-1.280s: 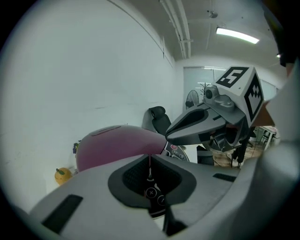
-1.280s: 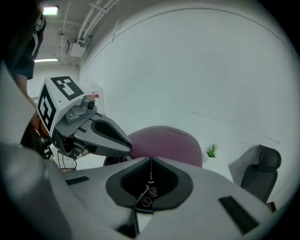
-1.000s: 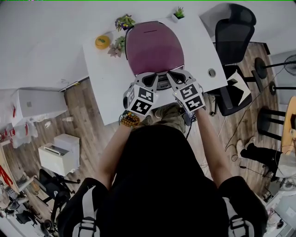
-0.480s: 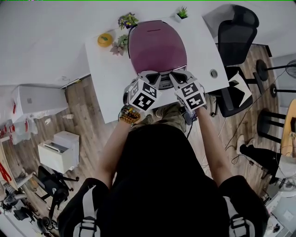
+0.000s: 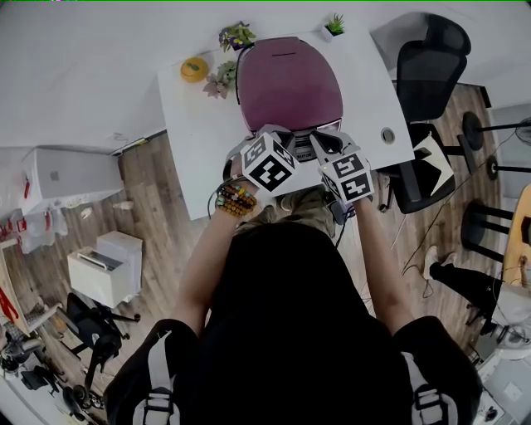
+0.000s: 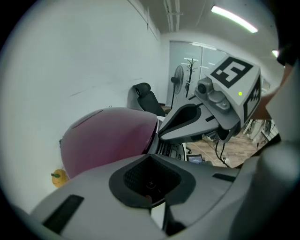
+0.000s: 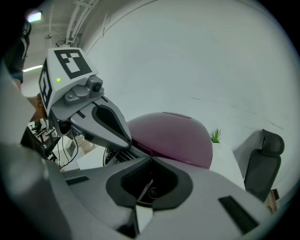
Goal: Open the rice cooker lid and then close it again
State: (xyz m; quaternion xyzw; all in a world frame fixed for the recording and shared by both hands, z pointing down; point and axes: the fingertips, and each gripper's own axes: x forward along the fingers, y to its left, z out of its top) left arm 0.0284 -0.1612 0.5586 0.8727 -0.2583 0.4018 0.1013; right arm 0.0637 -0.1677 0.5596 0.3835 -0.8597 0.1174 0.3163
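Observation:
The rice cooker [image 5: 290,83] stands on the white table [image 5: 192,141] with its purple domed lid [image 6: 108,138] [image 7: 176,136] down. Both grippers sit side by side at its front, over the control panel [image 6: 171,151] [image 7: 114,157]. My left gripper [image 5: 288,137] [image 6: 151,156] is shut with nothing between its jaws. My right gripper [image 5: 322,139] [image 7: 151,159] is shut too, holding nothing. Each shows in the other's view: the right gripper [image 6: 162,133] and the left gripper [image 7: 128,140] both point at the lid's front edge. Whether a tip touches the cooker is hidden.
An orange ornament [image 5: 194,68] and small potted plants [image 5: 236,35] [image 5: 335,23] stand at the table's far edge. A round cable hole [image 5: 387,134] lies right of the cooker. A black office chair [image 5: 427,58] stands beside the table on the right.
My left gripper has rolled and tilted, so its marker cube shifted right toward the cooker. The right gripper has hardly moved. The lid stays down.

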